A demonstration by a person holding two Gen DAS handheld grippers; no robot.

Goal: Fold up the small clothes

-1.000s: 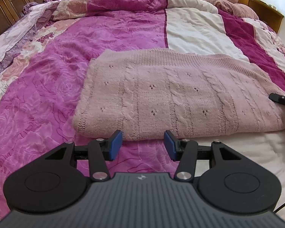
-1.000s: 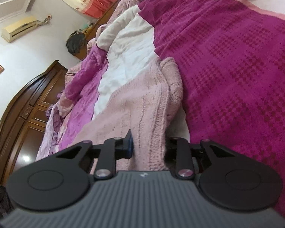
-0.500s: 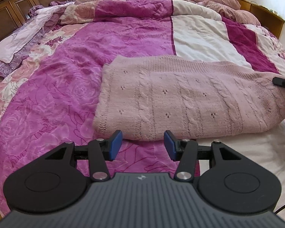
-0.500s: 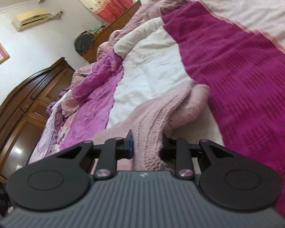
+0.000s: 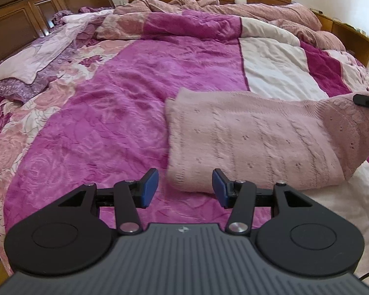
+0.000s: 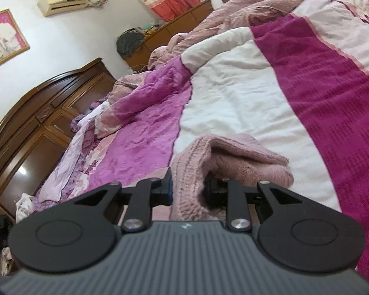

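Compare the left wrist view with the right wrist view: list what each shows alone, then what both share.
Left wrist only: the left gripper, open and empty, and the pink sweater spread flat. Right wrist only: the right gripper shut on the sweater's bunched edge, the air conditioner, and the framed photo. Both: the sweater, magenta bedspread, wooden headboard.

My piece is a pale pink knitted sweater (image 5: 253, 145), cable-stitched with small eyelet holes, lying folded on the magenta bedspread (image 5: 115, 113). Its near-left corner sits on the bedspread's rose-patterned magenta part, and its far edge reaches the bedspread's white panel. The right end is lifted off the bedspread and bunched, raised higher than the flat left part. In my right wrist view that raised end (image 6: 209, 162) doubles over into a thick fold above the white panel.
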